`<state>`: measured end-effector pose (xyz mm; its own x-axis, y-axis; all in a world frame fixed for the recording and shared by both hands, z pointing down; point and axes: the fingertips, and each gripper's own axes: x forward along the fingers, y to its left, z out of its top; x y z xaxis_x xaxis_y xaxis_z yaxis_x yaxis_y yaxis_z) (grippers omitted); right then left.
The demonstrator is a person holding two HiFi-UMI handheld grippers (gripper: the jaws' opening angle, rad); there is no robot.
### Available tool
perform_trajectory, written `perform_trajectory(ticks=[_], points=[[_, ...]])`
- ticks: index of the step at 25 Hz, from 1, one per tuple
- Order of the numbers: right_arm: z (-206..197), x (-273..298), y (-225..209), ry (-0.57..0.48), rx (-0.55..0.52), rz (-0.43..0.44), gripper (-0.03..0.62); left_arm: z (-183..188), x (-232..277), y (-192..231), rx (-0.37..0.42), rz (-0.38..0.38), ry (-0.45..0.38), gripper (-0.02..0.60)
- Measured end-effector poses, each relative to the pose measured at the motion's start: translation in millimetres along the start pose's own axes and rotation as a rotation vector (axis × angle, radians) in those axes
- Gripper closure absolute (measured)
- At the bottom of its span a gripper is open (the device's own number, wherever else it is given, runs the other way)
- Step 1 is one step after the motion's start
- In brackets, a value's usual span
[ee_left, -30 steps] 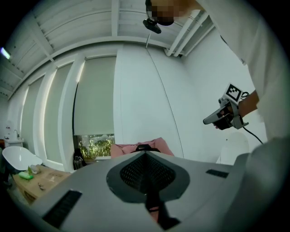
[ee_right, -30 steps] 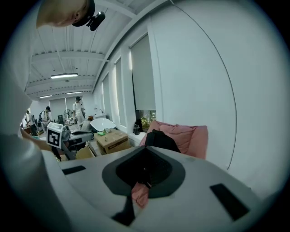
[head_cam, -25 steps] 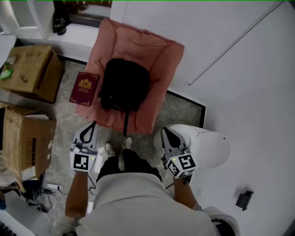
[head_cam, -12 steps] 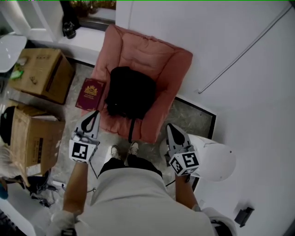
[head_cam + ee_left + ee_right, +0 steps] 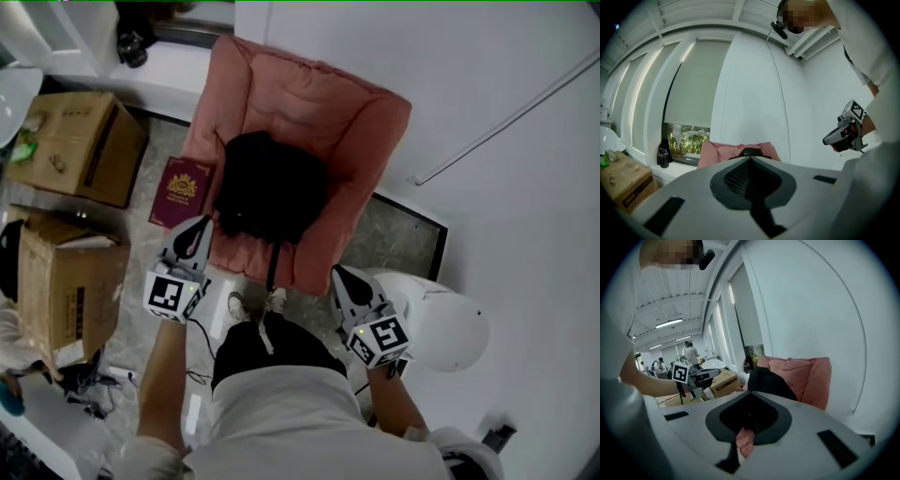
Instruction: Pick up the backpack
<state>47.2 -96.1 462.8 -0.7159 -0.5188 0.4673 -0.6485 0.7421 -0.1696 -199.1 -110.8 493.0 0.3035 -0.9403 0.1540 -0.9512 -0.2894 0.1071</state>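
Your head view is evenly lit and mostly sharp, with only soft shadows. The white wall (image 5: 422, 75) ahead of your right gripper (image 5: 341, 275) is bright without glare. The backpack (image 5: 272, 187) ahead of both grippers is so dark that its surface shows no detail. Both gripper views bow strongly and fade to black corners. Daylight enters through the window (image 5: 686, 140) ahead-left of your left gripper (image 5: 750, 159), whose own jaws look soft. Ceiling strip lights (image 5: 669, 324) glow far left of your right gripper.

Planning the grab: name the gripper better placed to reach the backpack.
Probably left: the left gripper is close beside the black backpack; the right gripper hangs farther back, off the pink cushion.
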Motion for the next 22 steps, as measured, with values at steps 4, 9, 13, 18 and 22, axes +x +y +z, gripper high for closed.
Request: perform_trajectory(ticks=[4,9,13,18,22], points=[[-10.0,31.4,9.9,0.006,-0.017,0.036,0.572,-22.3,25.8,18.9,-0.011,-0.036,0.009,0.569],[-19.9,62.0,14.5,-0.023,-0.001,0.052,0.572,-46.1,50.1,24.9,-0.026,-0.093,0.013,0.569],[-28.0,73.1,14.4,-0.030,0.013,0.047,0.572,-54.5,69.0,32.8,-0.030,-0.142,0.018,0.569],[-45.8,73.7,6.5,-0.024,0.037,0.010,0.572,-67.4,97.3,47.0,-0.009,-0.192,0.049,0.548],[-62.1,65.8,-0.7,-0.012,0.065,-0.024,0.572,-74.4,120.4,52.9,-0.049,-0.228,0.065,0.498]])
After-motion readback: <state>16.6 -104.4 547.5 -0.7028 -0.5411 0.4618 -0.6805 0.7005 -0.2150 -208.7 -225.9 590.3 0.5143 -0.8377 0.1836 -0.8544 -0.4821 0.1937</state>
